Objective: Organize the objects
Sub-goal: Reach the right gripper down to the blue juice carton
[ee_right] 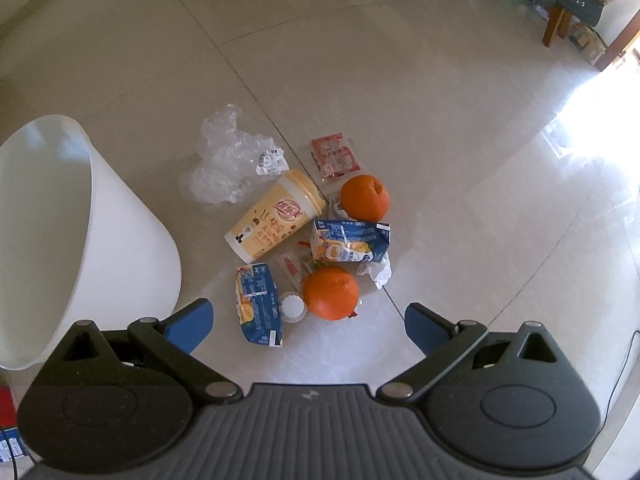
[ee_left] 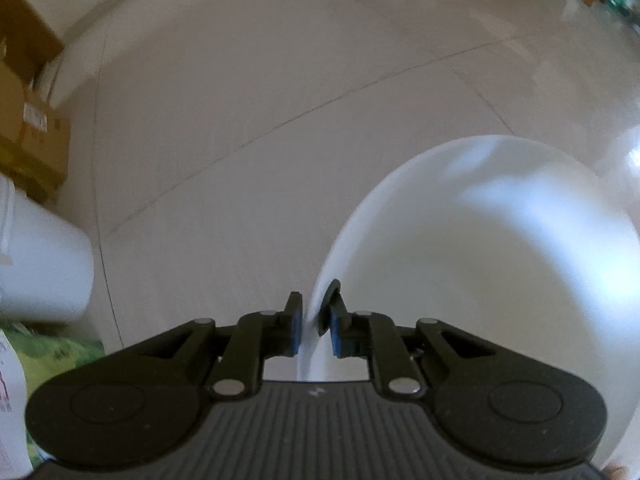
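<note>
We pinch the white bin's [ee_left: 460, 248] rim in the left gripper [ee_left: 314, 328], tilting it to receive litter; the right gripper [ee_right: 308, 328] gapes empty above the oranges [ee_right: 330, 293] at frame centre.

**Litter on the tiled floor**

You had a pale tiled floor [ee_right: 460, 168] under you. At mid-frame of the right wrist view lay crumpled clear plastic [ee_right: 224, 160], a tipped yellow cup [ee_right: 276, 216], a red sachet [ee_right: 334, 156], two oranges [ee_right: 365, 197] [ee_right: 330, 293], two blue cartons [ee_right: 350, 241] [ee_right: 259, 304], a white cap [ee_right: 293, 306] and crumpled paper [ee_right: 378, 270]. Cardboard boxes [ee_left: 34, 136] stood at the left wrist view's left edge.
</note>
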Available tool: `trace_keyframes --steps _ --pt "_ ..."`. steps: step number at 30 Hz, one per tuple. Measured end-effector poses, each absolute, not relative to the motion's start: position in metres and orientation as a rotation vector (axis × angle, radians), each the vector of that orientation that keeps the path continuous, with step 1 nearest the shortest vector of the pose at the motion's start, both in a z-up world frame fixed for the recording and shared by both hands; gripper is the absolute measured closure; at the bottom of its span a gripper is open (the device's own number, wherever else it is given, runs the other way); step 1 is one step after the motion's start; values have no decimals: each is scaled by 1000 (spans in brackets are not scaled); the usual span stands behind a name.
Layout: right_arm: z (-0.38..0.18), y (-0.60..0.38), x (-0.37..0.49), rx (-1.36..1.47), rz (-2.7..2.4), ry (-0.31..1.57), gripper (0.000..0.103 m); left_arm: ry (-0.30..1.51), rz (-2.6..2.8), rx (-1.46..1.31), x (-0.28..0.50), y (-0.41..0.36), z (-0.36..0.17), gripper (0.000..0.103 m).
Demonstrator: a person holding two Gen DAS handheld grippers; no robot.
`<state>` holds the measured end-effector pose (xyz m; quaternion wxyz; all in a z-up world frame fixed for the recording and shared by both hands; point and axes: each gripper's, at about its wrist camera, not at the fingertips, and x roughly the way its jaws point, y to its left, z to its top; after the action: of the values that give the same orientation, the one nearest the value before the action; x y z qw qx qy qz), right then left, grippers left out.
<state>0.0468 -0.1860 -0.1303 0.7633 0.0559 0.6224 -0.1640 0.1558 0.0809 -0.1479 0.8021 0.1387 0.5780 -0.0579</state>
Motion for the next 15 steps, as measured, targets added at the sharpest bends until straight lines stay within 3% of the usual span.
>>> trace_keyframes --steps 15 --pt "-164 -197 38 108 -272 1338 0 1205 -129 207 136 99 -145 90"
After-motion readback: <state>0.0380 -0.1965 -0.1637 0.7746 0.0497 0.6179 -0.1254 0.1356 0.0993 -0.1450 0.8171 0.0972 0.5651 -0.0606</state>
